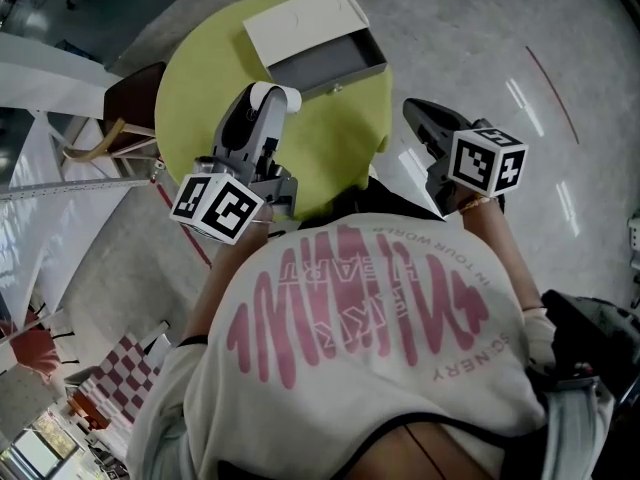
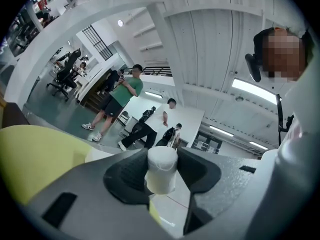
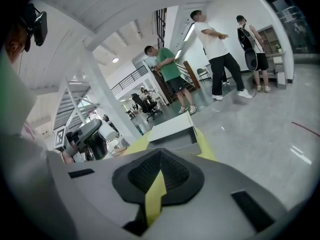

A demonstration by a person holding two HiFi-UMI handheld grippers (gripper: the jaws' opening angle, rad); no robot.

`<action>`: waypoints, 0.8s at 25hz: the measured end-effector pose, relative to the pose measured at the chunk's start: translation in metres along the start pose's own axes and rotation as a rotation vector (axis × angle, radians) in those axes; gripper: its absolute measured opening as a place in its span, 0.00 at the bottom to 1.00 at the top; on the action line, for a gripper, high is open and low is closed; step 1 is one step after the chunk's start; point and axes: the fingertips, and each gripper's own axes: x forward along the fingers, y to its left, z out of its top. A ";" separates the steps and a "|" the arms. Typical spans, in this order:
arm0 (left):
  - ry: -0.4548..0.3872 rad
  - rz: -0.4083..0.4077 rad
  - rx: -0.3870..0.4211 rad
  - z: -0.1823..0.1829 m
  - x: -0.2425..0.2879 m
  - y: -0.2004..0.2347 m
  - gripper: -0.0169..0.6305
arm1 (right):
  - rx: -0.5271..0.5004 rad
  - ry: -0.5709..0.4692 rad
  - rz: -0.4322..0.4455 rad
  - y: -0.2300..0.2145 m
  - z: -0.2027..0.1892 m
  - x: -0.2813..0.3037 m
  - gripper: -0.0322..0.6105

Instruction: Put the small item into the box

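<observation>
Over table point(image 1: 200, 78), left gripper point(image 1: 275, 98) pinches seemingly cylindrical item point(image 2: 161, 170).

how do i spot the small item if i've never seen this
Find the round yellow-green table with the open box at its far edge. Above its near side the left gripper clamps a small white cylinder: stubby and round, unlike the flat, angular box.

A small white plastic cylinder point(image 2: 161, 168) stands upright, pinched between the dark fingers point(image 2: 125, 176) of the left gripper point(image 2: 162, 184), above the near part of the round yellow-green counter point(image 1: 195, 78). The flat white slide-out box point(image 1: 300, 20) lies on the counter's far edge. Its grey inner tray point(image 1: 325, 66) is pulled open toward the near right, apart from the cylinder.
</observation>
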 end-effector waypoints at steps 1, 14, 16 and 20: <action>-0.001 0.005 -0.001 -0.001 0.005 0.002 0.31 | -0.004 0.004 0.004 -0.005 0.003 0.003 0.06; 0.009 0.130 -0.027 -0.020 0.085 0.035 0.31 | -0.036 0.136 0.050 -0.081 0.040 0.055 0.06; 0.010 0.155 -0.021 -0.020 0.095 0.043 0.31 | -0.040 0.150 0.066 -0.089 0.049 0.066 0.06; 0.025 0.197 -0.007 -0.027 0.105 0.057 0.31 | -0.053 0.168 0.095 -0.096 0.058 0.084 0.06</action>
